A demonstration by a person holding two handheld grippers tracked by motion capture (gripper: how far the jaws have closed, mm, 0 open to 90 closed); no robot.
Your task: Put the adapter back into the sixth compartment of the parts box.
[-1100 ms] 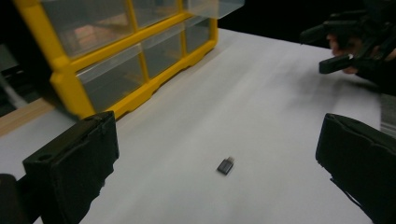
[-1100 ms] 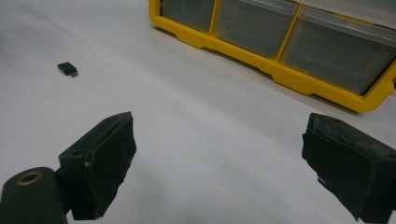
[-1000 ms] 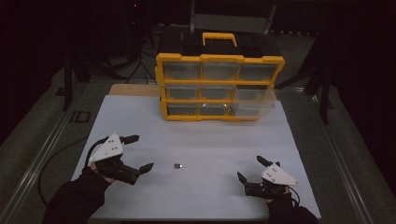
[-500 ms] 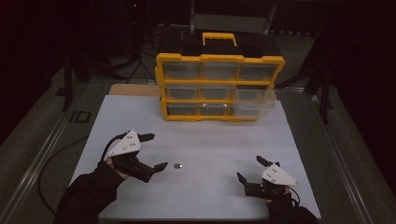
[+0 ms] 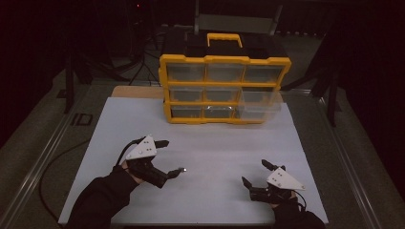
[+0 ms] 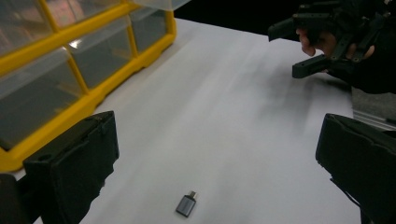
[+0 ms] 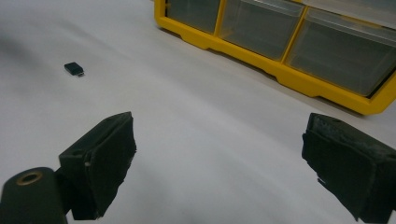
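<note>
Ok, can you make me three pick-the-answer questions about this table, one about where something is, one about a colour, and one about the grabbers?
1. Where is the small adapter?
A. Inside a drawer
B. Flat on the white table, just in front of the left gripper
C. Held by the right gripper

2. What colour is the frame of the drawer organizer?
A. Yellow
B. Green
C. Red

3. How do the left gripper's jaws stand?
A. Shut on the adapter
B. Shut on nothing
C. Open, with the adapter between and ahead of them

Answers:
1. B, the left gripper view shows it lying bare on the table, apart from both jaws.
2. A, the frame and handle are yellow around clear drawers.
3. C, the left gripper view shows a wide gap between the two black jaws.
</note>
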